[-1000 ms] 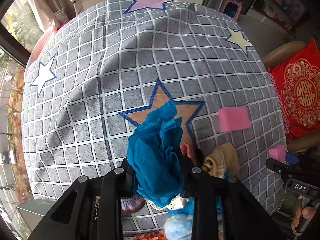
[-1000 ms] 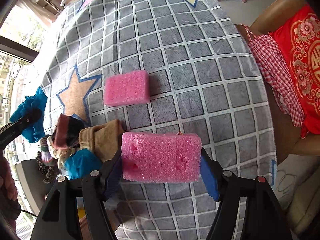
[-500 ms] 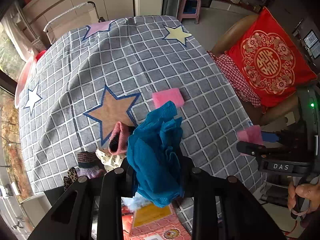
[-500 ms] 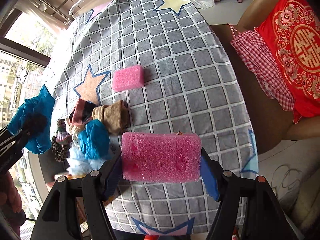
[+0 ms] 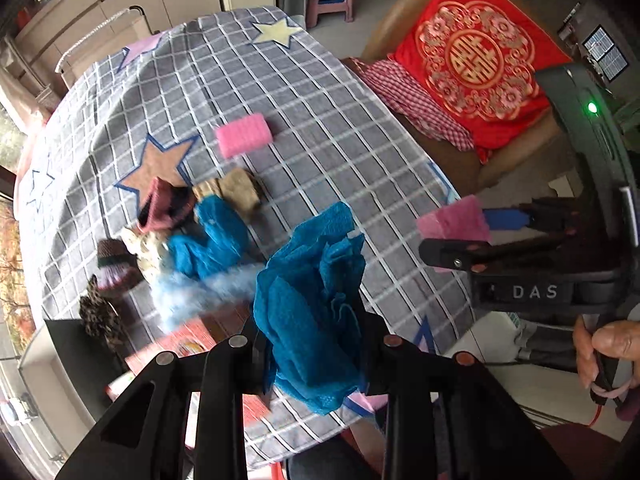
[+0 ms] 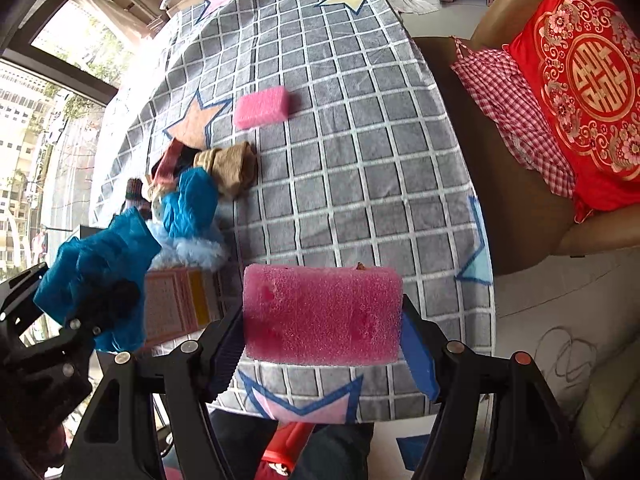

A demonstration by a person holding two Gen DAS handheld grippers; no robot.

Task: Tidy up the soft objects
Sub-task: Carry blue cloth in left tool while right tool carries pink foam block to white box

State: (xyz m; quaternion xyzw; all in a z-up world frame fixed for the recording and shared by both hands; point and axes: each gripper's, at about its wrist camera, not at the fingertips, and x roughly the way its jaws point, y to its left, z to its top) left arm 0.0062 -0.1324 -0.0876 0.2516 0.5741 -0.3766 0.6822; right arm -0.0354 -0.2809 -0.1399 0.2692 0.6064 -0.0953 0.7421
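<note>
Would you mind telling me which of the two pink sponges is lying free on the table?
The smaller-looking pink sponge beside the tan star lies free on the checked tablecloth; the other sponge is clamped in the right hand-held gripper.

Sponge (image 6: 322,314): porous pink foam, pitted. Blue cloth (image 5: 312,312): crinkled mesh weave. Tablecloth (image 6: 360,160): matt woven fabric. Cushion (image 5: 476,60): satin-glossy, gold embroidery. Fluffy blue piece (image 6: 200,250).

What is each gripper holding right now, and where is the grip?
The left gripper pinches a bunched blue cloth at its lower part. The right gripper squeezes a pink sponge by its two short ends.
</note>
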